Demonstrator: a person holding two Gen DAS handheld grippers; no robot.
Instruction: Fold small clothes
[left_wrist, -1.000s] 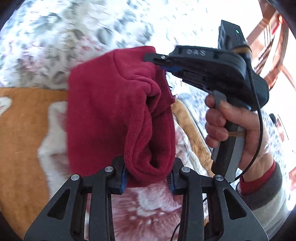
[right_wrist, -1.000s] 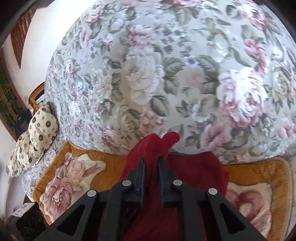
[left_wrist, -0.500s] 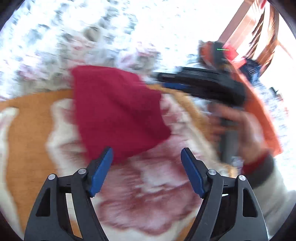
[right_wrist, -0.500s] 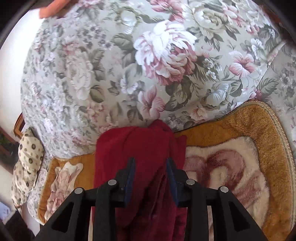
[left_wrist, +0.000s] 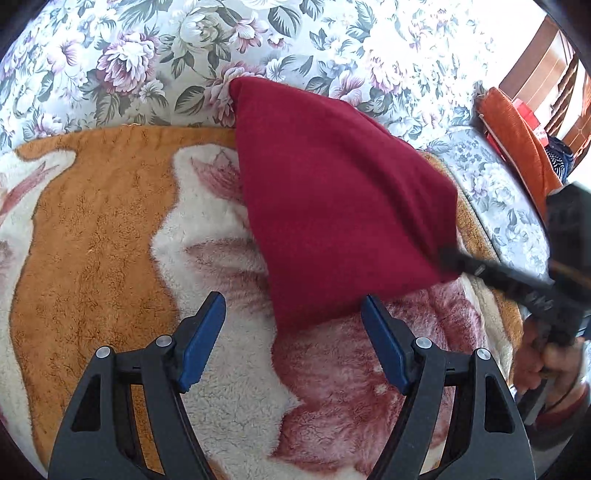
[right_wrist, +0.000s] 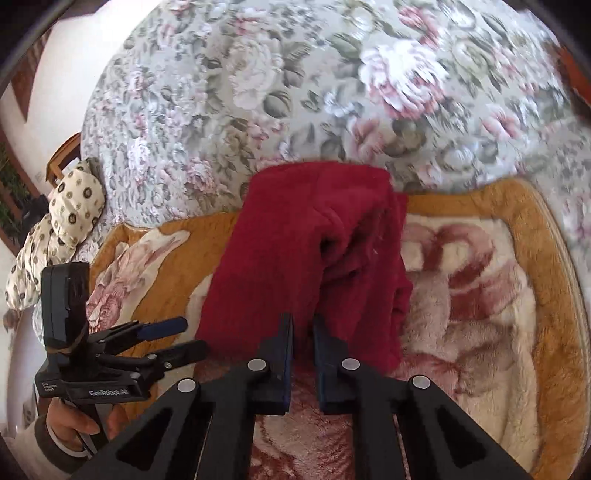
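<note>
Your garment (left_wrist: 332, 206) on the blanket (left_wrist: 92, 236), sofa backrest (left_wrist: 147, 55) behind it, your right gripper (right_wrist: 303, 354) at its near edge, left gripper (left_wrist: 291, 332) left of it.

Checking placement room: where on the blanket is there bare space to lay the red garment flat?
Bare blanket lies left of the red garment, up to the floral cushion. More shows to its right in the right wrist view. The near middle is crowded by both hand-held grippers.

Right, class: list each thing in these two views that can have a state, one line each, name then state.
left gripper: fingers open, holding nothing.
right gripper: fingers shut on the red garment's near edge.
red garment: folded over, lying on the blanket, far end against the floral cushion.
blanket: spread flat on the seat.
floral cushion: upright behind the blanket.
</note>
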